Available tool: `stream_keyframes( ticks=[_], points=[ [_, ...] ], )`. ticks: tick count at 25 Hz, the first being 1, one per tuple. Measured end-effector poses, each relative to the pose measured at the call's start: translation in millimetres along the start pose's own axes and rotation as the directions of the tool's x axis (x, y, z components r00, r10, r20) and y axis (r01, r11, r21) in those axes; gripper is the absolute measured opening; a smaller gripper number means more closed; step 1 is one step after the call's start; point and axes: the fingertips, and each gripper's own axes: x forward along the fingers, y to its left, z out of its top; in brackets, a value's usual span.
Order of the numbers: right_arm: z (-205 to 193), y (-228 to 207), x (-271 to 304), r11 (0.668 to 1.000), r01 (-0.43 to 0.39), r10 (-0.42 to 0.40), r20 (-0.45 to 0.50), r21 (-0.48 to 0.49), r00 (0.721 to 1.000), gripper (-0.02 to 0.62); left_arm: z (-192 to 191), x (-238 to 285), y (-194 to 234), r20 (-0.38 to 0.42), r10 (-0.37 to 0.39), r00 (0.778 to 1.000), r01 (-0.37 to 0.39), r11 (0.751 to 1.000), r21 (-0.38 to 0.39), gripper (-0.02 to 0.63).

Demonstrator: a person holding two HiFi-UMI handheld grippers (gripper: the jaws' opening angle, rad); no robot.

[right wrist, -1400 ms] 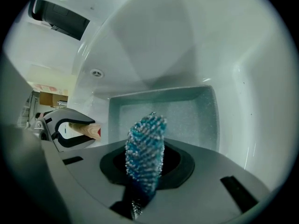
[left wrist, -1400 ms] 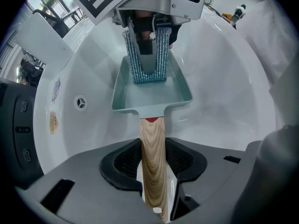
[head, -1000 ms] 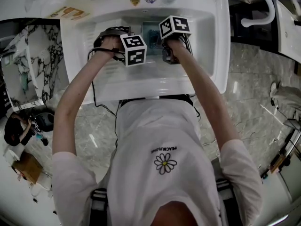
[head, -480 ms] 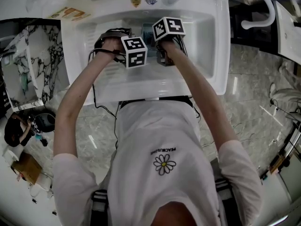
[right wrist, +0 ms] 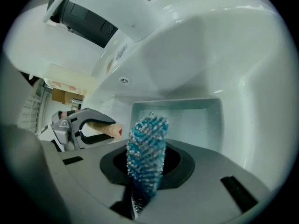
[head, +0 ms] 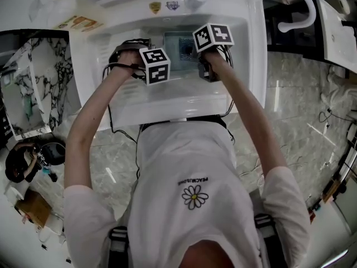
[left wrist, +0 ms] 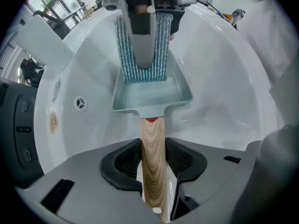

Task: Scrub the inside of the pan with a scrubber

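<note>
Presently, the left gripper (left wrist: 154, 168) clamps the wooden handle (left wrist: 152, 139) of the pan (left wrist: 152, 96), likely a stiff, non-slip hold. The pan, probably light, sits inside the sink (left wrist: 229, 78). The right gripper (right wrist: 145, 177) pinches the soft scrubber (right wrist: 147, 146) there.

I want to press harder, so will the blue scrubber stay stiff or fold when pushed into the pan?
Likely it folds: the scrubber is a thin woven pad gripped at one end. The pan, held only by its wooden handle, may tip.
</note>
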Motion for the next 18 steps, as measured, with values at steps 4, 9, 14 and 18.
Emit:
stream_keyframes(
  ticks=[4, 9, 14, 18],
  points=[
    [-12.1, -41.8, -15.1, 0.993, 0.114, -0.115, -0.034, -0.041, 0.993, 0.055, -0.2, -0.1, -1.0, 0.007, -0.002, 1.000, 0.002, 1.000, -0.003, 0.164],
    [-24.3, -82.3, -20.6, 0.982, 0.188, -0.188, -0.070, 0.002, 0.980, 0.055, 0.8, -0.7, -0.3, 0.010, -0.003, 1.000, 0.004, 1.000, -0.009, 0.164],
    [-33.6, -100.2, -17.4, 0.968, 0.249, -0.249, -0.109, -0.018, 0.962, 0.055, 0.6, -1.0, -0.4, 0.011, -0.003, 1.000, 0.003, 1.000, -0.012, 0.164],
    [-36.3, -101.9, -12.6, 0.969, 0.246, -0.245, -0.121, -0.014, 0.962, 0.055, 0.9, -1.6, 0.1, 0.013, -0.003, 1.000, 0.004, 1.000, -0.019, 0.164]
  ],
)
